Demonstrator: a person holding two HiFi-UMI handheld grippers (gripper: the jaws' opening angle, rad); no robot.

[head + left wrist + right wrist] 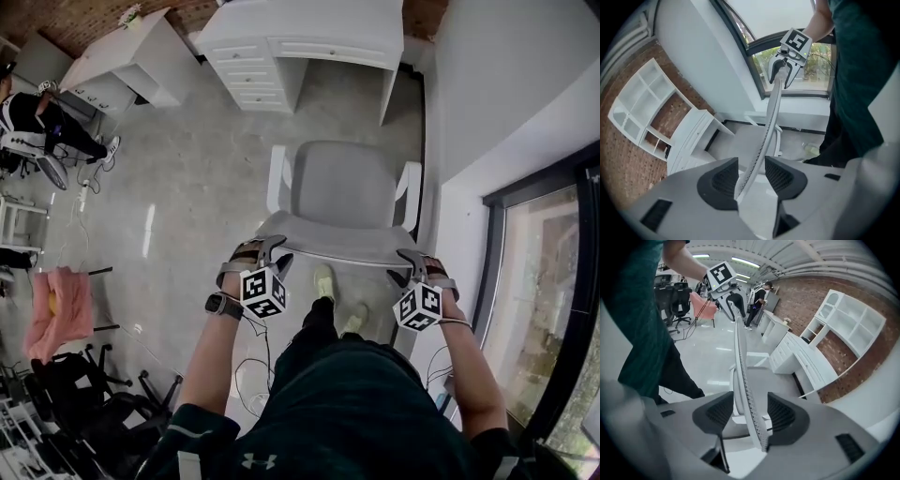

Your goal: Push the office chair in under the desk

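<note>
A grey office chair stands on the floor, facing a white desk with drawers, a short gap between them. I stand behind its backrest. My left gripper straddles the left end of the backrest's top edge, and my right gripper straddles the right end. In the left gripper view the thin mesh edge runs between the jaws of the left gripper, the pads standing off it. The right gripper view shows that edge inside the right gripper, with a gap at the pads.
A second white desk stands at the back left, with a seated person beside it. A pink cloth and black office chairs crowd the left. A white wall and window close the right side.
</note>
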